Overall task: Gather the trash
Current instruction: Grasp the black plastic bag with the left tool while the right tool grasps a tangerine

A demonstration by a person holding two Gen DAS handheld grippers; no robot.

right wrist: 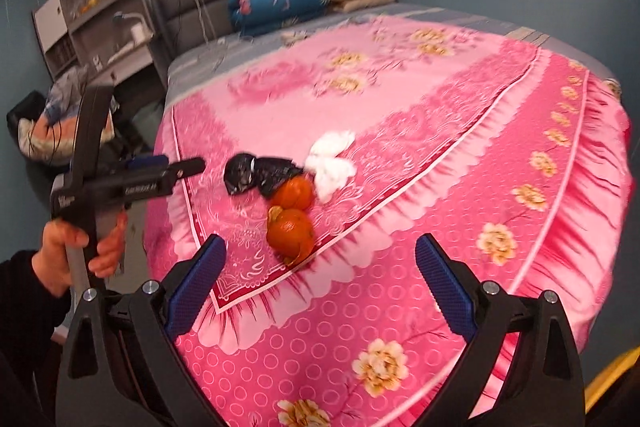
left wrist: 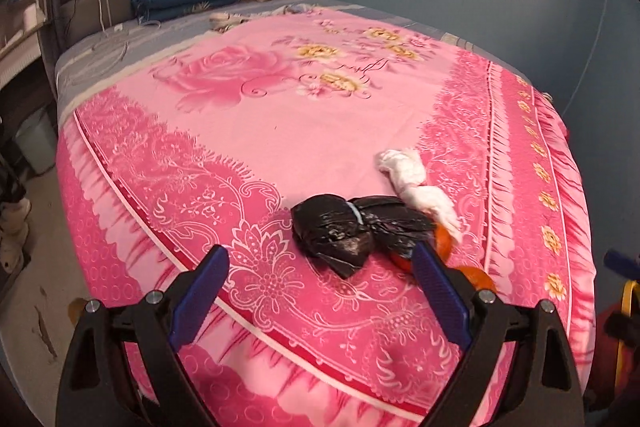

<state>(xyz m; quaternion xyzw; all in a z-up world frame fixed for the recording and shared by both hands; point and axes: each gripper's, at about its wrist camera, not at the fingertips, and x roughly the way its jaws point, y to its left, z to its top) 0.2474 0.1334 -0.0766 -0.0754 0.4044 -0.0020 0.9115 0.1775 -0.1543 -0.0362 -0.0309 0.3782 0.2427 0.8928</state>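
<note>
Plainly both the left gripper and right gripper hang spread and empty over the bed's near corner, where the crumpled black bag, probably light, soft and slippery, wants pinching at its bunched middle.

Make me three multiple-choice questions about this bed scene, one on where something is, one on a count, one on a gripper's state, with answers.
1. Where does the black bag lie?
A. on the floor
B. on the pink bedspread, beside the white tissue
C. on the shelf

2. How many orange peels are on the bed?
A. two
B. four
C. none

3. How is the left hand-held gripper?
A. shut on the bag
B. shut on a peel
C. open, holding nothing

Answers:
1 B, the bag touches the tissue on the bedspread.
2 A, the right wrist view shows two.
3 C, its blue pads stand wide apart, short of the bag.
</note>
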